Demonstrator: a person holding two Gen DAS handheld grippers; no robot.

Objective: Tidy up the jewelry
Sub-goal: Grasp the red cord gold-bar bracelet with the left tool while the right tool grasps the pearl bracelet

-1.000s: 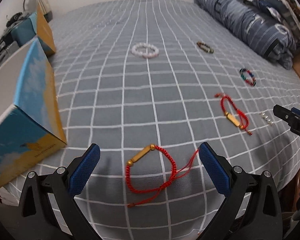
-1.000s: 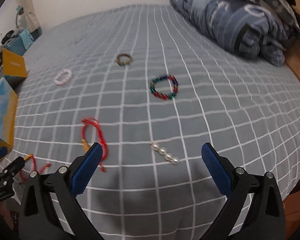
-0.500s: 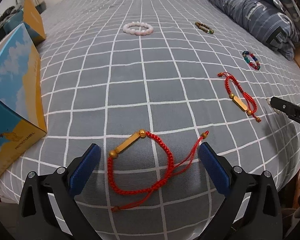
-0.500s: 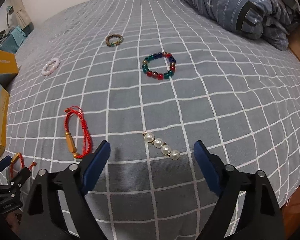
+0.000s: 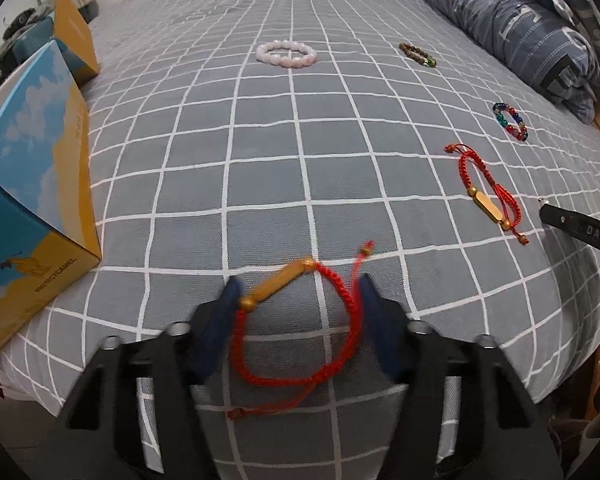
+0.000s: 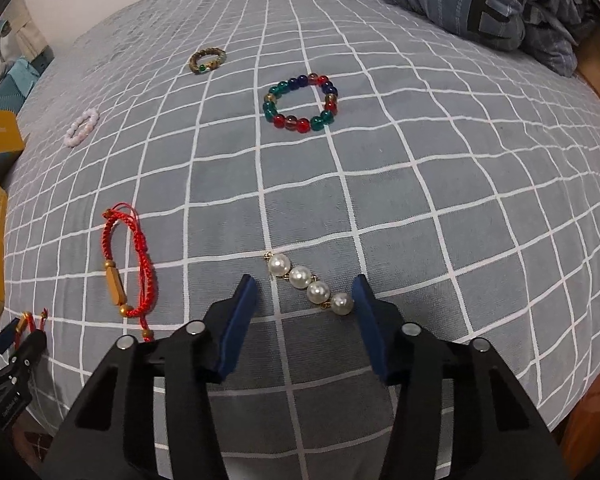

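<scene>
A red cord bracelet with a gold tube (image 5: 278, 286) lies on the grey checked bedsheet (image 5: 260, 168). My left gripper (image 5: 300, 284) straddles it, jaws closing, pads at the loop's two sides. A short strand of white pearls (image 6: 300, 278) lies between the closing jaws of my right gripper (image 6: 304, 282); the right pad is at the last pearl, the left pad stands apart from it. A second red cord bracelet (image 6: 115, 288) rests left of the pearls.
A pink bead bracelet (image 5: 286, 65), a brown bead bracelet (image 5: 418, 55) and a multicoloured glass bead bracelet (image 6: 300, 124) lie farther up the bed. A blue-and-yellow box (image 5: 32, 184) stands at the left edge. A folded quilt (image 5: 520, 24) fills the far right.
Both grippers' jaws have narrowed from wide open. The left jaws have drawn in around the red bracelet. The right gripper has sunk toward the pearls, which now sit between its jaws.
</scene>
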